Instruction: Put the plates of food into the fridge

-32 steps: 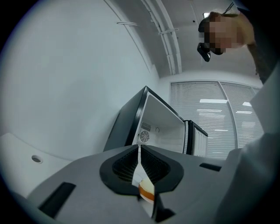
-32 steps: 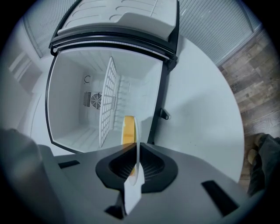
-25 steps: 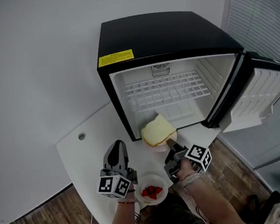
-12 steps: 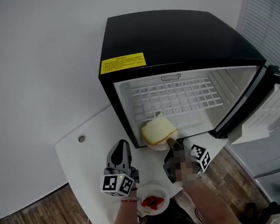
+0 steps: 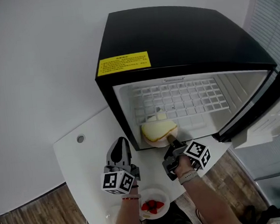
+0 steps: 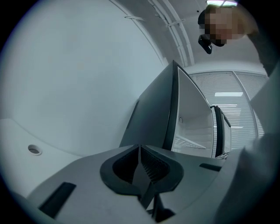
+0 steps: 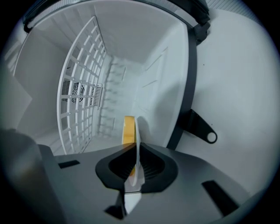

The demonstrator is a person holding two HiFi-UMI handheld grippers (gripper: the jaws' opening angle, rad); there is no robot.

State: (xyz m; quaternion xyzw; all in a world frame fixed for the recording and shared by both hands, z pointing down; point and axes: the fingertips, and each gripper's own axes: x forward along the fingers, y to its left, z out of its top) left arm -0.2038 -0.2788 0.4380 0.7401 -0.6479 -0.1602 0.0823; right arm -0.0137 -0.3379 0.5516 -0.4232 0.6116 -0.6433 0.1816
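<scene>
A white plate with a sandwich point(image 5: 158, 131) hangs at the mouth of the open black fridge point(image 5: 172, 37), just over its white floor. My right gripper point(image 5: 172, 140) is shut on the plate's near rim. In the right gripper view the plate point(image 7: 137, 144) shows edge-on between the jaws, with the yellow sandwich point(image 7: 128, 130) on its left side. A second white plate with strawberries point(image 5: 153, 204) sits on the table's front edge, close to the person. My left gripper point(image 5: 118, 142) hovers over the table left of the fridge. Its jaws point(image 6: 140, 151) are shut with nothing between them.
The fridge door point(image 5: 273, 116) stands open to the right. A white wire shelf point(image 5: 178, 96) spans the fridge's upper part, with free room beneath it. The white table point(image 5: 86, 163) has a round cable hole point(image 5: 80, 138) at its left. Wooden floor lies below.
Both grippers have moved forward towards the fridge. The sandwich plate has gone with the right gripper from in front of the opening to just inside its mouth. The strawberry plate has stayed put.
</scene>
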